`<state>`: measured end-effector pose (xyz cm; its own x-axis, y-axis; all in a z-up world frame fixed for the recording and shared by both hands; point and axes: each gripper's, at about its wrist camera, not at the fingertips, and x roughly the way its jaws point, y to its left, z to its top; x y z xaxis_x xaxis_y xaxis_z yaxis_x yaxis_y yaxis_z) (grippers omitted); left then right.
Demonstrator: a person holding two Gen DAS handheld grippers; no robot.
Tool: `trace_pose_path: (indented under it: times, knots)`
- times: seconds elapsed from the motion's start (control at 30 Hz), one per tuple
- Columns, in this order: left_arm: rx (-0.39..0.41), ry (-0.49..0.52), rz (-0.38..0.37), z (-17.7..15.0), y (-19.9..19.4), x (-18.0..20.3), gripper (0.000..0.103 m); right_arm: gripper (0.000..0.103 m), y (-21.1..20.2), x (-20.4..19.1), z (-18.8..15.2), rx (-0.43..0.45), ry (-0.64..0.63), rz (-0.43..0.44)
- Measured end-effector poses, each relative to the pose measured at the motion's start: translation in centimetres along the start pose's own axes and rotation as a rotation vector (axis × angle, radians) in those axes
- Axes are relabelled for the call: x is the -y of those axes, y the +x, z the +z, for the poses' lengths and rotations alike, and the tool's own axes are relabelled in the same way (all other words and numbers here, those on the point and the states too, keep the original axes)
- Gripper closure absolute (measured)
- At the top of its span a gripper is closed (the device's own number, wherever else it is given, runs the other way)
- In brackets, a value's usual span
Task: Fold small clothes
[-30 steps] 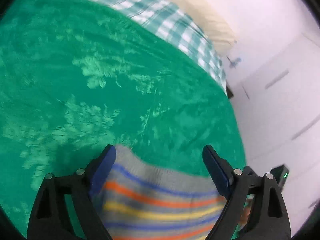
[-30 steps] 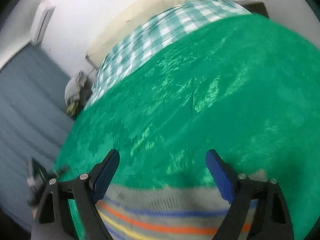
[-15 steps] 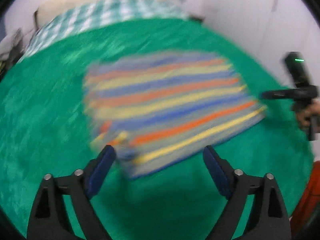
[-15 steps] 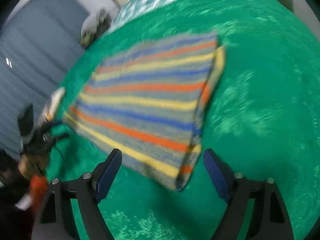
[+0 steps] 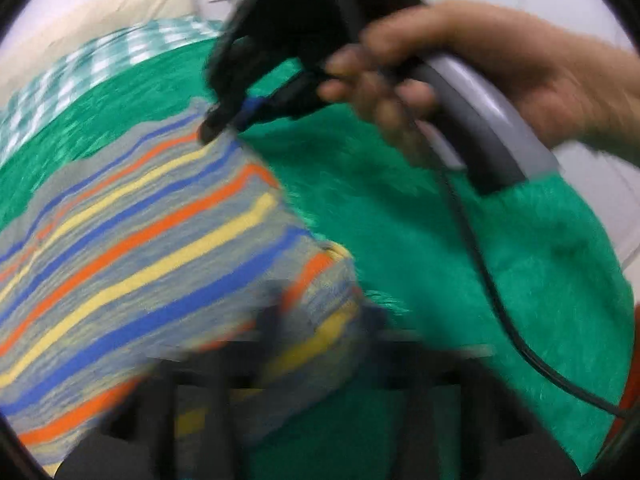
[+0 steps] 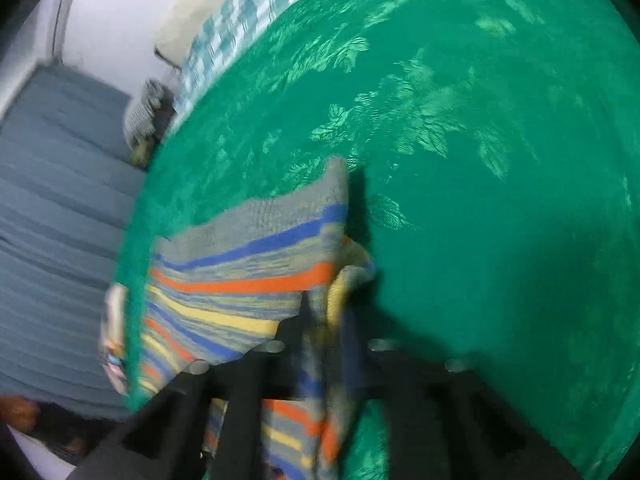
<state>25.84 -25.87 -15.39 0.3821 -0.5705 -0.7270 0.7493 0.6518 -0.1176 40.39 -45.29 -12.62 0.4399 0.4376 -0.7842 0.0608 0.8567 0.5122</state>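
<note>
Grippers: black plastic, two fingers each, both badly blurred. Left gripper (image 5: 320,344) at the bottom of its own view, fingers drawn in close with a bunched fold of cloth (image 5: 132,240) pinched between them. Right gripper (image 6: 320,344) likewise narrow, clamped on a gathered corner of the same cloth (image 6: 248,272), which hangs down past the fingers and out of the frame.

Cloth: knitted, grey ground with blue, orange and yellow stripes; soft, thick weave. In the left view it is lifted and slopes from the near fingers up to the far corner, where the right gripper's tips (image 5: 224,120) bite it. Its left edge is cut off by the lens rim.

Right hand (image 5: 460,64): bare skin, wrapped round a grey handle (image 5: 492,128); a black cable (image 5: 492,280) runs from it to the lower right.

Blanket (image 6: 480,140): green, plush, with a pale leaf pattern, lying beneath the cloth.

Beyond: checked teal-and-white sheet (image 6: 248,12), cream headboard (image 5: 100,12), blue-grey pleated curtain (image 6: 60,200). Small striped object (image 6: 140,112) by the bed's edge, too blurred to identify.
</note>
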Motion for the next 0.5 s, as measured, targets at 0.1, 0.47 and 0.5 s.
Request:
trace_pose_path:
  times: [0.1,0.47,0.5]
  knots:
    - [0.076,-0.133,-0.047,-0.4,-3.3,-3.1,0.097,0.093,-2.3,-2.0,0.1,0.050,-0.011,0.076]
    - [0.256,-0.604,0.114,-9.3,-19.8,-22.1,0.097,0.093,3.2,-21.9,1.7,0.005,-0.267,0.248]
    - [0.230,-0.639,0.145,-10.3,-19.5,-23.9,0.096,0.093,5.5,-23.9,1.4,-0.015,-0.277,0.259]
